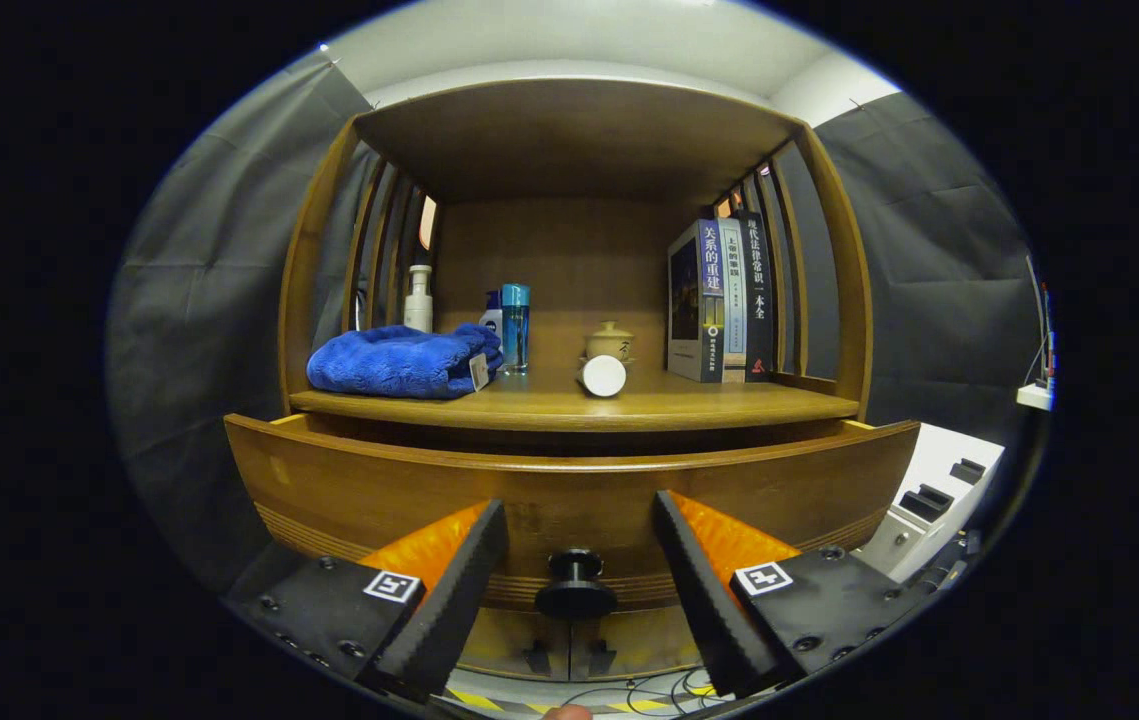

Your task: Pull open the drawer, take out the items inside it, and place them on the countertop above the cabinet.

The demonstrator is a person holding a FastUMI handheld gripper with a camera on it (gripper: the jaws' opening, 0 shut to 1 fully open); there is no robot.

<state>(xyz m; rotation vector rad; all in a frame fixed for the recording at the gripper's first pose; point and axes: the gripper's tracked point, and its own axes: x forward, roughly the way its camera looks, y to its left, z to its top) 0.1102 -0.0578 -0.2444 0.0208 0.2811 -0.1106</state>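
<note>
The drawer [569, 490] stands slightly out from the cabinet, its black knob [575, 585] low on the front, likely because the pull has only begun. The gripper [579, 545] lines up with that knob so the fingers can close on it; they are spread wide, one each side, touching nothing. Above, the bench [569, 405] carries a blue towel [399, 362], bottles, a small white jar [604, 376] and books [719, 300].

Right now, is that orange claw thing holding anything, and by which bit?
Nothing. The gripper is open; the drawer's black knob sits between its fingers, touching neither.
</note>
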